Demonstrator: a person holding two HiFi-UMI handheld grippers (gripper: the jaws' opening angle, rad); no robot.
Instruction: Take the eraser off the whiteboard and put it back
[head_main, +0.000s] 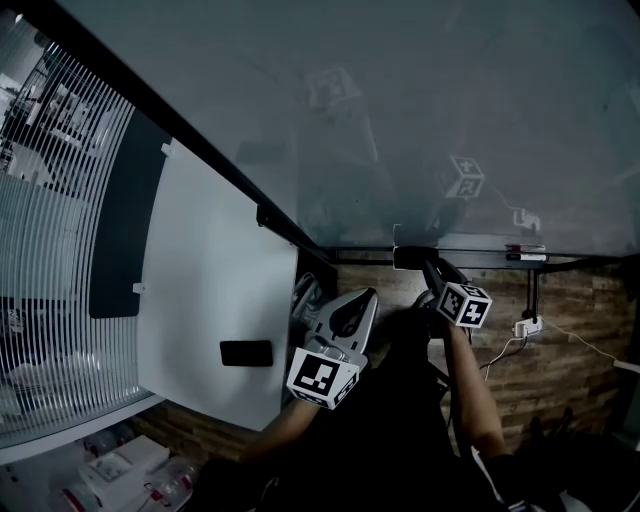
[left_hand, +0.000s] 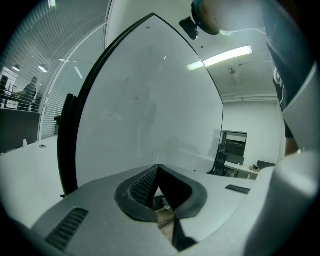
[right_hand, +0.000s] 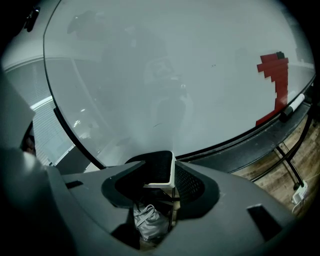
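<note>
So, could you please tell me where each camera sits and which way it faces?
Head view: on the person's head, looking steeply down the whiteboard; shows the forearms, left hand-held gripper and right hand-held gripper.
Left gripper view: on the left hand-held gripper, looking along its shut jaws at the whiteboard.
Right gripper view: on the right hand-held gripper, facing the whiteboard and marker tray; its jaws grip the eraser.
Shared: head and right gripper views both show the marker tray.

The hand-held gripper (right_hand: 162, 175) is clamping the black, white-edged eraser (right_hand: 156, 169) at lower centre, facing the whiteboard (right_hand: 165, 75); a red patch (right_hand: 275, 80) is showing upper right.
</note>
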